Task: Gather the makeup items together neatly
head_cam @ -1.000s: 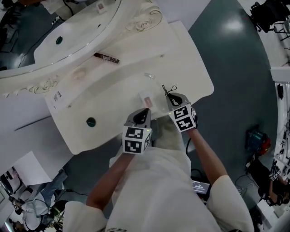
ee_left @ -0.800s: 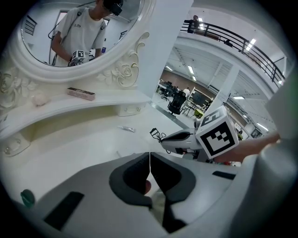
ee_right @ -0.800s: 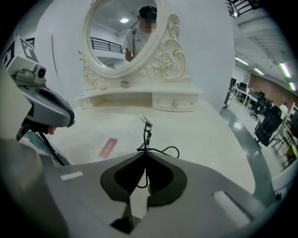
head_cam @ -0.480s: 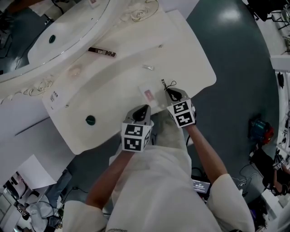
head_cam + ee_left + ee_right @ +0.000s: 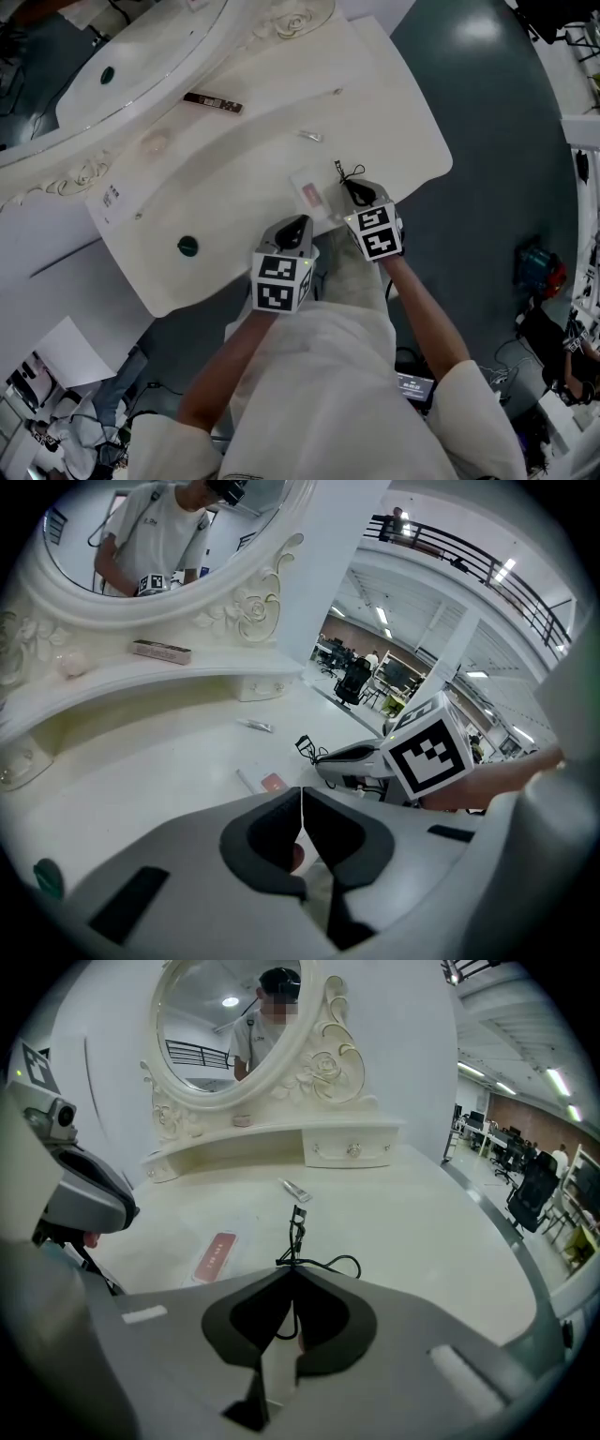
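Note:
On the white vanity table [image 5: 394, 112] my right gripper [image 5: 354, 190] [image 5: 292, 1277] is shut on the wire handle loop of a black eyelash curler [image 5: 343, 174] [image 5: 297, 1227], whose head rests on the tabletop ahead. To its left lies a clear packet with a red label [image 5: 309, 194] [image 5: 216, 1255]. My left gripper [image 5: 300, 223] [image 5: 301, 803] sits at the packet's near end, jaws shut with nothing seen between them. Farther back lies a small clear tube [image 5: 310, 137] [image 5: 296, 1188]. On the raised shelf under the mirror lie a dark brown tube [image 5: 214, 102] [image 5: 161, 651] and a pink round item [image 5: 155, 142].
An oval mirror with an ornate white frame [image 5: 141, 56] backs the table. A green round thing [image 5: 187, 246] sits near the table's left front edge. The front edge runs just behind both grippers, with dark floor [image 5: 506, 150] to the right.
The right gripper has rolled slightly with the curler still in it. The left gripper and the items on the table have stayed put; the head view has shifted a little.

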Tool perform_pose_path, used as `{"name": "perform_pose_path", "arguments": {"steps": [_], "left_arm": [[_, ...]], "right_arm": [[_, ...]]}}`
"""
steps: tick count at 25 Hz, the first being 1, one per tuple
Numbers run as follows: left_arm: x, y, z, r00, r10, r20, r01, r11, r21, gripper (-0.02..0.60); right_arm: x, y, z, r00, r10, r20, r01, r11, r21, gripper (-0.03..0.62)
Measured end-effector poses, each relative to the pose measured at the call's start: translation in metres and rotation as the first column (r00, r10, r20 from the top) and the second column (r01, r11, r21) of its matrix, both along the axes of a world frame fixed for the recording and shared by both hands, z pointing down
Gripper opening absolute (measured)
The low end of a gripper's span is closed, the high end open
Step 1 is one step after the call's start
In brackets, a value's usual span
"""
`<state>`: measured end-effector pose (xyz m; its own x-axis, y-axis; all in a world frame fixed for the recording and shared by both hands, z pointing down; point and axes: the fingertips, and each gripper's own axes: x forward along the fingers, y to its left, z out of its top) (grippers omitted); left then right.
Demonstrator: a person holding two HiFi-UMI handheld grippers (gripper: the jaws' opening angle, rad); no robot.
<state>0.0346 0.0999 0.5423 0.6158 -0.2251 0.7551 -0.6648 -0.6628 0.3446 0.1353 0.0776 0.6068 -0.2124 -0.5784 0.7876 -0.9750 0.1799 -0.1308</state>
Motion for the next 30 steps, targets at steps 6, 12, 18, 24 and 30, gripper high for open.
{"name": "perform_pose_path", "arguments": {"steps": [6, 12, 18, 24, 30], "left_arm": [[-0.004, 0.000, -0.002, 1.000, -0.008, 0.001, 0.008, 1.000, 0.003, 0.015], [-0.006, 0.000, -0.003, 1.000, -0.014, 0.006, 0.014, 1.000, 0.005, 0.015], [-0.003, 0.002, -0.002, 1.000, -0.004, 0.002, 0.004, 1.000, 0.003, 0.015], [-0.002, 0.004, -0.003, 1.000, 0.000, 0.001, 0.000, 1.000, 0.004, 0.015], [-0.001, 0.001, -0.008, 1.000, -0.006, 0.000, 0.006, 1.000, 0.010, 0.015]], "right_arm": [[-0.005, 0.001, 0.004, 1.000, 0.002, -0.008, -0.002, 1.000, -0.005, 0.014], [-0.005, 0.000, 0.004, 1.000, 0.008, -0.023, -0.008, 1.000, -0.002, 0.014], [-0.007, 0.002, 0.005, 1.000, 0.001, -0.016, -0.001, 1.000, 0.000, 0.014], [-0.005, 0.007, 0.001, 1.000, 0.017, 0.005, -0.017, 1.000, 0.004, 0.025], [-0.003, 0.013, -0.009, 1.000, 0.019, 0.014, -0.019, 0.999, 0.026, 0.026]]}}
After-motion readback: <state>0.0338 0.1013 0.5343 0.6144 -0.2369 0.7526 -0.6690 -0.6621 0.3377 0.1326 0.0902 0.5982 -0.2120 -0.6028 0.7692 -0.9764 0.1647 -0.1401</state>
